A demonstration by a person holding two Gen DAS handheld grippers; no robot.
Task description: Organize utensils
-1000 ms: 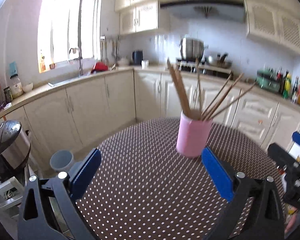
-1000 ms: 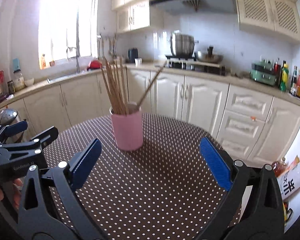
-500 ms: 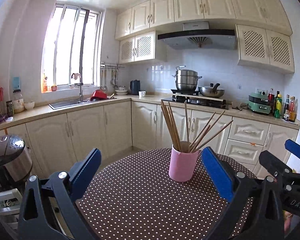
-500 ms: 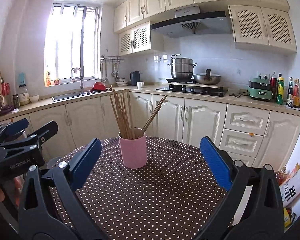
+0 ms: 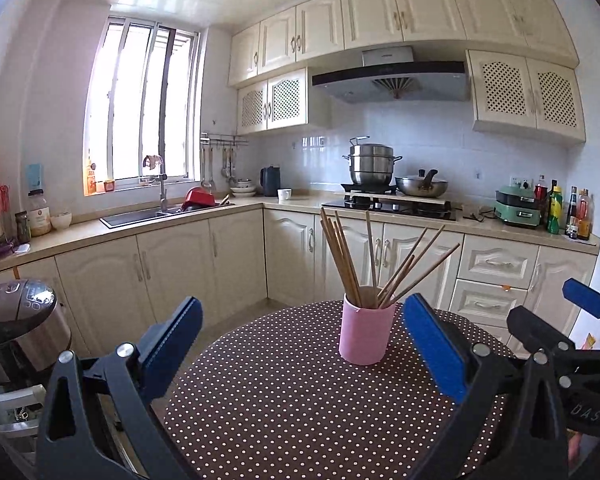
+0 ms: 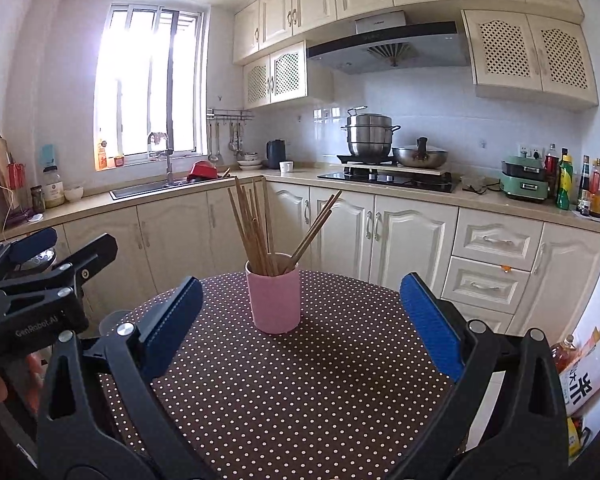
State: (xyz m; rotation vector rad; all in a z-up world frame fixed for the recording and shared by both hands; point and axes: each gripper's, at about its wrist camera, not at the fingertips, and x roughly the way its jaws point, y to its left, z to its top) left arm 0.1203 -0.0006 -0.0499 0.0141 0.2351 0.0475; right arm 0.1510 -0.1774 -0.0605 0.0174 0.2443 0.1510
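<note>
At the bottom of the left wrist view the left gripper (image 5: pixel 300 344) stands wide open and empty, its two blue pads (image 5: pixel 434 346) spread to either side of the frame. The right gripper (image 6: pixel 300 320) is just as wide apart and holds nothing. Each gripper also shows at the edge of the other's view, cut off by the frame. Between the pads lies a round table (image 5: pixel 284 400) under a brown cloth with white dots; its near edge is hidden behind the black gripper frames.

Toward the far side of the table, right of centre in the left view, a pink cup (image 5: pixel 366 330) stands upright. A bundle of wooden chopsticks (image 5: pixel 342 258) sits in it, long axes pointing up. One group leans up and left; a few fan out to the upper right. Their lower ends are hidden inside the cup, and the exact count is hard to make out.

Beyond, cream cabinets (image 6: pixel 412 236) run across the frame, with a steel pot (image 6: pixel 369 132) on the stove above them.
</note>
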